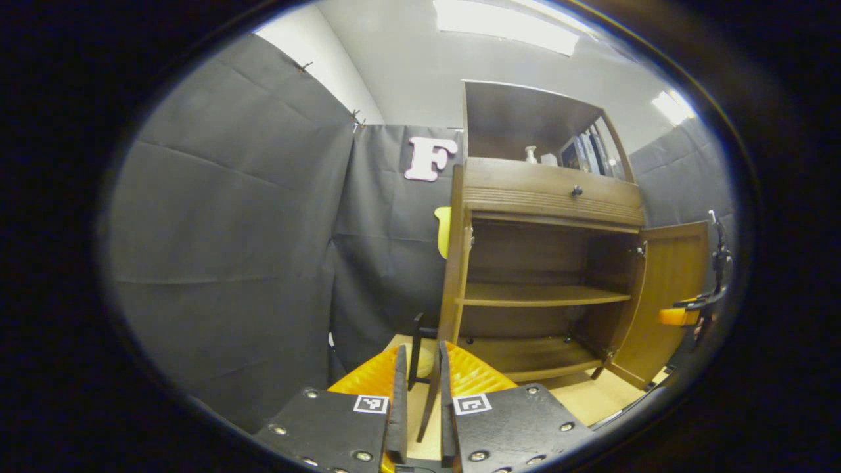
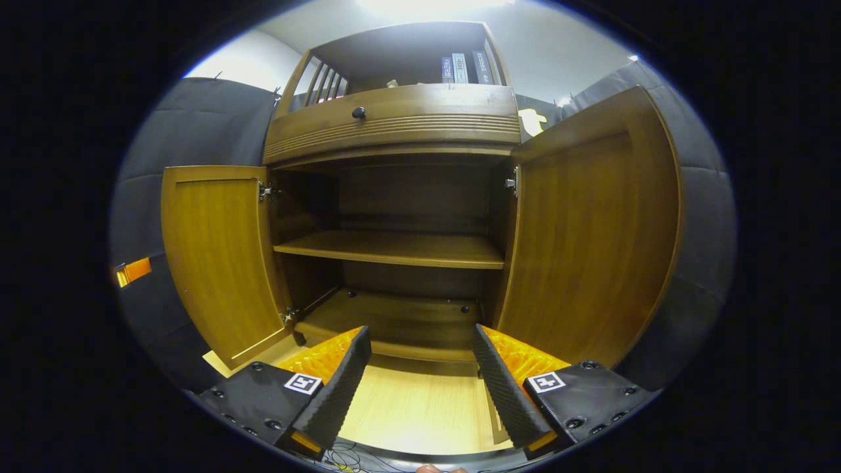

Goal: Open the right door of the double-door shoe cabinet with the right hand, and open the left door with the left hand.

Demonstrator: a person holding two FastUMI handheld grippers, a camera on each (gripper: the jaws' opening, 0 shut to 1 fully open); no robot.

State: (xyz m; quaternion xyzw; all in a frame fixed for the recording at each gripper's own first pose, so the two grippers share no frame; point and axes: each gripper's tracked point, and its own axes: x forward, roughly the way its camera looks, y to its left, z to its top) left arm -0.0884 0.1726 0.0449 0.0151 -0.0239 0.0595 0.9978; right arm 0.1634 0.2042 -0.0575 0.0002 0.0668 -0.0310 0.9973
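Against the booth's black cloth wall, your shoe cabinet (image 2: 394,125) stands with its left door (image 2: 217,256) and right door (image 2: 591,236) swung wide, stiff hinged panels best taken by the free edge, your left gripper (image 1: 420,394) pinching the left door's edge, your right gripper (image 2: 420,374) spread empty.

light: bright ceiling panels (image 1: 506,26), glare | cabinet interior (image 2: 401,197) shadowed | edges: fisheye-bent, soft
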